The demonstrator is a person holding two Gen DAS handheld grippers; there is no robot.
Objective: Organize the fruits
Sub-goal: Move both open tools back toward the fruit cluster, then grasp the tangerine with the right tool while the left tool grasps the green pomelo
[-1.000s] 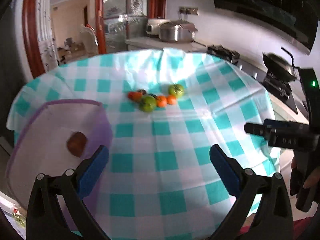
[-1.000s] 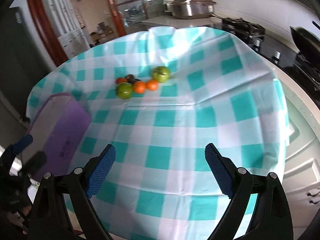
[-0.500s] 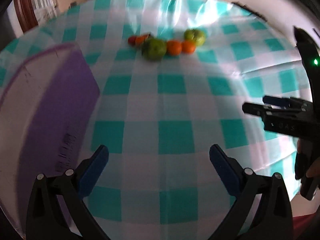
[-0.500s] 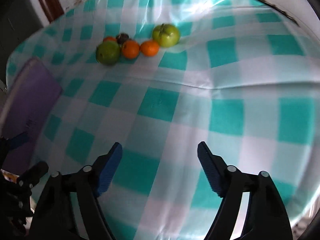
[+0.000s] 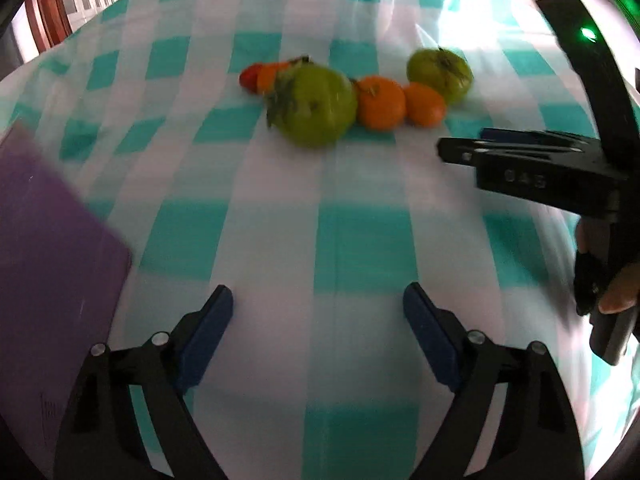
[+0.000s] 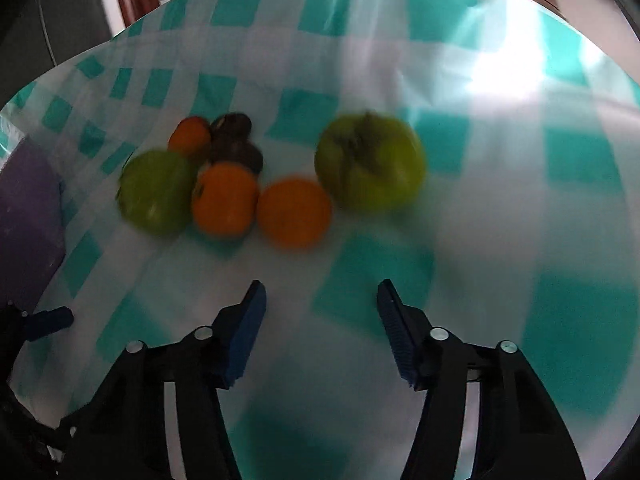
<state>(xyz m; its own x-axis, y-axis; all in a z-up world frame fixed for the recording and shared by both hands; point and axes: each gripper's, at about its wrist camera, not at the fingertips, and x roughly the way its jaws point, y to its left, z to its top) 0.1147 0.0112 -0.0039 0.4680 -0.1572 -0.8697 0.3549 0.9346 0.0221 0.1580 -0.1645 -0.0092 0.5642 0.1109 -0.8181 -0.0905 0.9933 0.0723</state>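
A cluster of fruit lies on the checked tablecloth: a big green fruit (image 5: 316, 106), two oranges (image 5: 380, 102) (image 5: 424, 105), a second green fruit (image 5: 440, 74) and small red-orange ones (image 5: 260, 76). In the right wrist view the same group shows, with the green fruit (image 6: 370, 168), the oranges (image 6: 294, 212) (image 6: 224, 204), the other green fruit (image 6: 154, 196) and dark fruits (image 6: 236, 140). My left gripper (image 5: 318, 324) is open and empty, short of the fruit. My right gripper (image 6: 320, 320) is open and empty, just before the oranges; it also shows from the side in the left wrist view (image 5: 532, 164).
A purple bin (image 5: 44, 256) stands at the left of the table, its edge also in the right wrist view (image 6: 28, 216). The teal and white checked cloth (image 5: 360, 240) covers the whole table. My left gripper's tip (image 6: 48, 318) shows at the lower left of the right wrist view.
Both grippers have moved forward and down toward the fruit cluster, which now looks much larger. The right gripper's jaws have narrowed a little. The purple bin has slid to the left edge.
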